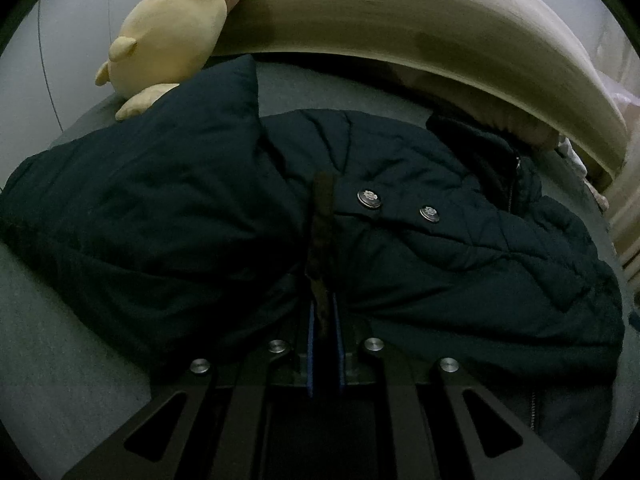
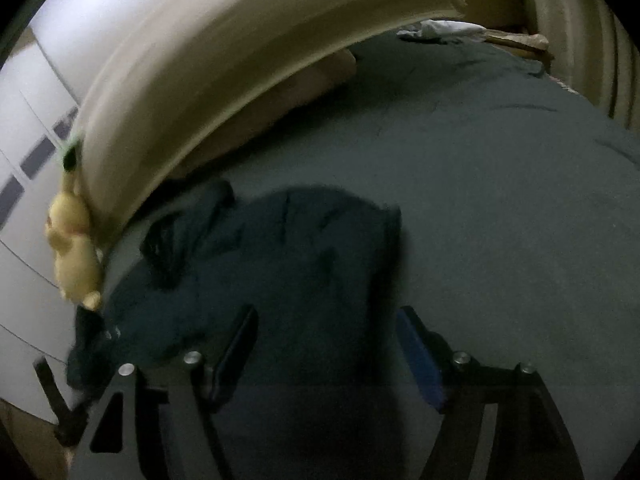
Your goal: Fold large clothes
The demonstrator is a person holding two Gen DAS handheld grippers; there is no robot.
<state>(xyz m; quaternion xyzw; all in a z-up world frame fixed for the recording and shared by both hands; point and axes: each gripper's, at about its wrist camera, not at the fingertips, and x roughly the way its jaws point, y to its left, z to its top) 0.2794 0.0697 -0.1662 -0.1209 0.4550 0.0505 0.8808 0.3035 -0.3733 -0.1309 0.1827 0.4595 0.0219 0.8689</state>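
The left claw (image 1: pixel 323 320) is clenched on a brown strip (image 1: pixel 320 232) at the coat's (image 1: pixel 420 248) edge. The right claw (image 2: pixel 326 354) hangs released over the coat's side. The coat lies on the grey bed (image 2: pixel 500 200), quilted, puffy, dark, with metal snaps (image 1: pixel 369 197). It looks soft, bulky and slippery, so seams and hems should grip best.

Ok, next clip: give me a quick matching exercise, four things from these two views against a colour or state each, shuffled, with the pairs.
Things:
1. jacket
2. plush toy
3. left gripper
4. right gripper

Colour or state:
A. pale yellow, leaning at the headboard
B. jaws apart, nothing pinched
C. dark navy, quilted, lying on the bed
D. shut on a fold of fabric

Pairs: 1-C, 2-A, 3-D, 4-B
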